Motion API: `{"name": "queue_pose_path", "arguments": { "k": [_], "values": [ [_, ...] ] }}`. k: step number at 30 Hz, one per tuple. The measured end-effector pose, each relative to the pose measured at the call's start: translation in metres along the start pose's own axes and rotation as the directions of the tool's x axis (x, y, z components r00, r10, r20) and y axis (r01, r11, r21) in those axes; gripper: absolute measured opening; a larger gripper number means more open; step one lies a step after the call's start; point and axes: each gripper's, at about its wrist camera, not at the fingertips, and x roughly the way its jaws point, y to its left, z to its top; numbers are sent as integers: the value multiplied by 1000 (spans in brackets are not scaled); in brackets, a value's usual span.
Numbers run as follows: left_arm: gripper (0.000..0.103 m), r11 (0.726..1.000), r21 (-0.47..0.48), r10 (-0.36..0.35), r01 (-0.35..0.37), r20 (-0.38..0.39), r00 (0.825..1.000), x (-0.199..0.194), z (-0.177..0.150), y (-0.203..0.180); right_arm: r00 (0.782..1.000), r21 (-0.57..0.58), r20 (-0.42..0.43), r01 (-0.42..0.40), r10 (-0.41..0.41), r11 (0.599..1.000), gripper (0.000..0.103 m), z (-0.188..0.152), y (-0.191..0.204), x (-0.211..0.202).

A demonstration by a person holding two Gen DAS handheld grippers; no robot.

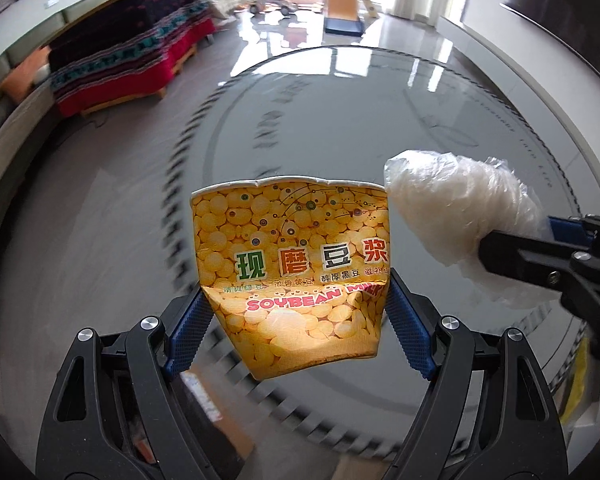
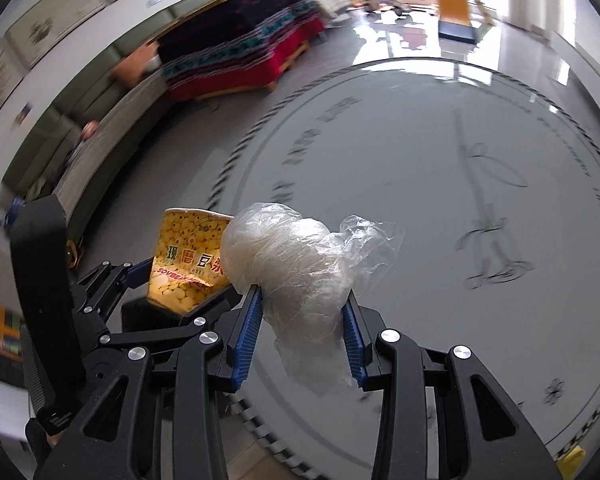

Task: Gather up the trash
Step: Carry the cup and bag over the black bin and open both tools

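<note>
My left gripper [image 1: 296,316] is shut on a crumpled yellow soybean-milk paper cup [image 1: 292,264], squeezed between its blue pads and held above the round glass table [image 1: 380,120]. My right gripper [image 2: 304,312] is shut on a crumpled clear plastic bag [image 2: 300,268]. In the left wrist view the bag [image 1: 460,216] and the right gripper [image 1: 540,256] sit just right of the cup. In the right wrist view the cup [image 2: 188,260] and the left gripper [image 2: 168,280] are just left of the bag.
The grey round glass table [image 2: 440,160] has printed lettering and a dashed rim. A bench with a red and dark patterned cloth [image 1: 132,52] stands at the left rear. A yellow slide [image 1: 344,0] and toys stand far back on the shiny floor.
</note>
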Motion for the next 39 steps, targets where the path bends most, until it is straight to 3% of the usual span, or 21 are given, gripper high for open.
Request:
{"name": "queue_pose_path", "arguments": {
  "k": [8,16,22,25,26,27,29,32,39],
  "values": [
    [79,987,-131,94,-93,4,996,-27,-87,84,994,-144,-78,-91,80,985,40,-40,95,31],
    [79,930,-310,188,-199,-66,980,-40,-170,172,962,-249,-217,-220,167,943,40,-79,187,79],
    [79,843,-417,294,-340,-172,940,-44,-232,231,925,-295,-320,-302,204,906,40,-105,249,112],
    [81,792,-479,307,-378,-223,925,-47,-263,259,905,-305,-361,-342,224,889,45,-109,281,127],
    [85,780,-492,306,-387,-241,921,-46,-270,266,897,-309,-376,-356,231,882,58,-109,293,133],
    [98,758,-506,315,-413,-270,910,-45,-278,275,895,-319,-390,-350,215,881,74,-109,302,140],
    [98,722,-526,338,-449,-298,893,-49,-289,284,909,-339,-374,-316,181,886,76,-109,317,148],
    [98,705,-542,338,-458,-311,888,-48,-295,290,903,-333,-383,-331,194,883,76,-112,321,153],
    [98,727,-524,330,-443,-300,895,-41,-282,280,896,-308,-392,-341,208,888,76,-116,301,151]
  ]
}}
